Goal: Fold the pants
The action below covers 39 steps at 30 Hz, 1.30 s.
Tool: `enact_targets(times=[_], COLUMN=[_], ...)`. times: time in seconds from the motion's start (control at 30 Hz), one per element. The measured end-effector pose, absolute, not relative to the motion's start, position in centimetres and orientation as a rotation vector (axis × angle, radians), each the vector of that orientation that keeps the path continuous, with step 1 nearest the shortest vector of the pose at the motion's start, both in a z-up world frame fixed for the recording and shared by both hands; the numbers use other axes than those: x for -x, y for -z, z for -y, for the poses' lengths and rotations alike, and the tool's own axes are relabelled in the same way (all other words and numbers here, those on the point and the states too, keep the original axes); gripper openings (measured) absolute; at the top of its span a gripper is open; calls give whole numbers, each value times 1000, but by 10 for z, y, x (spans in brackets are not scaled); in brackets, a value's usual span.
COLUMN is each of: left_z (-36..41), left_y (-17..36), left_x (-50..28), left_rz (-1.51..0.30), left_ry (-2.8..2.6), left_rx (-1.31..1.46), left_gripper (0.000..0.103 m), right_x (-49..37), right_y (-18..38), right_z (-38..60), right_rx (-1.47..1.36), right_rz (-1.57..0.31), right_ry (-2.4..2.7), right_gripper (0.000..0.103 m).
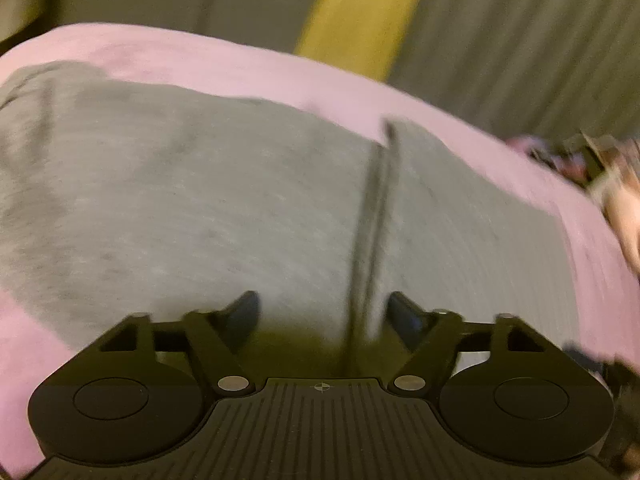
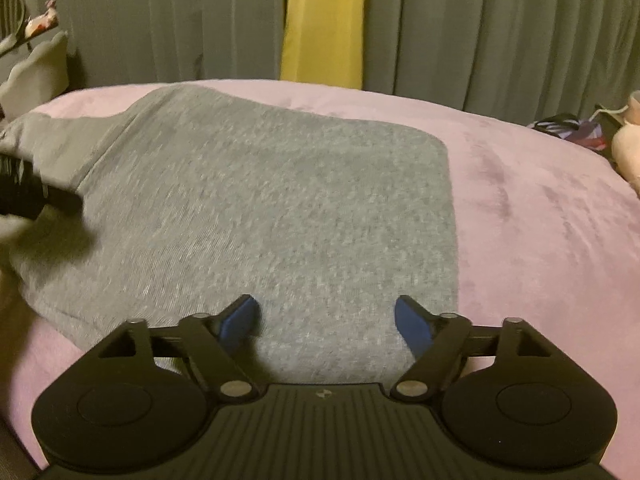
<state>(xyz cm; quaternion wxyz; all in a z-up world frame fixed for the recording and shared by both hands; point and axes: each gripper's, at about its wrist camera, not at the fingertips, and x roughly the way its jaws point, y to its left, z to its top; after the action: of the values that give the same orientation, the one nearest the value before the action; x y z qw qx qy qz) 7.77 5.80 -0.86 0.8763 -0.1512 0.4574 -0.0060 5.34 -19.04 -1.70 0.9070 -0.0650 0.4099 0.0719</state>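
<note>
Grey pants [image 2: 260, 208] lie spread flat on a pink blanket [image 2: 540, 220]. In the right wrist view my right gripper [image 2: 324, 316] is open and empty, its blue pads over the near edge of the pants. A black gripper body, probably my left one [image 2: 28, 196], shows at the left edge over a raised fold of the pants. In the blurred left wrist view the pants [image 1: 180, 200] fill the middle, with a dark stripe or seam [image 1: 372, 220] running toward my left gripper [image 1: 322, 312], which is open and empty just above the fabric.
Grey curtains [image 2: 500, 24] with a yellow panel [image 2: 324, 20] hang behind the bed. Pillows and a wire basket [image 2: 36, 68] sit at the far left. Clutter and a pale plush object [image 2: 628, 148] sit at the right edge.
</note>
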Motion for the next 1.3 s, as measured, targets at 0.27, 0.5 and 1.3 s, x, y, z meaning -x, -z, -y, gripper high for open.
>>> enact_targets(times=[0.27, 0.5, 1.3], left_z=[-142, -199, -310], left_y=[-19, -33, 49], left_x=[-70, -56, -42], left_rz=[-841, -818, -762], left_ry=[-263, -435, -316], left_rx=[554, 512, 1093], left_gripper=[93, 96, 91], right_x=[-56, -59, -60], right_y=[23, 28, 31], right_z=[186, 186, 185], right_rx=[153, 146, 147], right_rz=[-879, -886, -872], right_ry=[-157, -153, -142], right_gripper=[99, 99, 99])
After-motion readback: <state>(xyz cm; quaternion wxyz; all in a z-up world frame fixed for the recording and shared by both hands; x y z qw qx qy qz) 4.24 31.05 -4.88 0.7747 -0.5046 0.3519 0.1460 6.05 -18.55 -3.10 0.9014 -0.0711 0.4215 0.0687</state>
